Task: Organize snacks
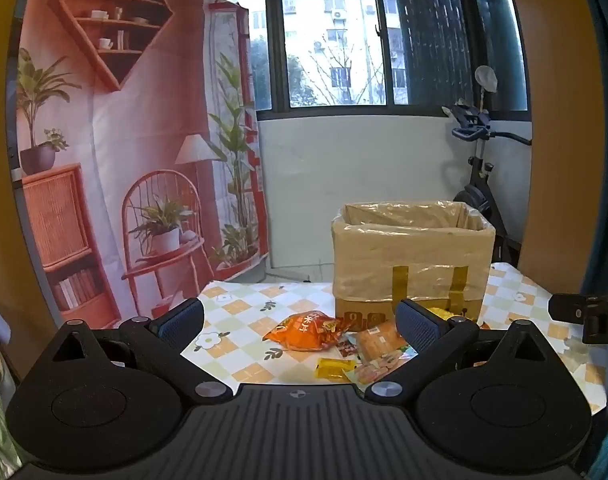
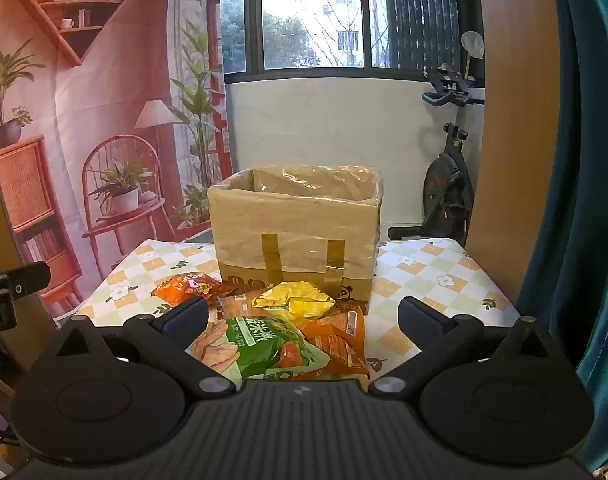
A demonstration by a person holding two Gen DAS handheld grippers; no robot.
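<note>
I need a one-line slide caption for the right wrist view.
Open right gripper hovers over snack packets lying before a plastic-lined cardboard box on a checkered tablecloth.

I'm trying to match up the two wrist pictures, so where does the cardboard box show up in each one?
Left wrist view: cardboard box stands right of centre, behind the snack packets.
Right wrist view: cardboard box stands at centre, directly behind the snack pile.
Shared landmark: the exercise bike, right of the box in both.

table (image 2: 424, 276): checked cloth | cardboard box (image 2: 296, 232) | snack packets (image 2: 264, 344) in front
</note>
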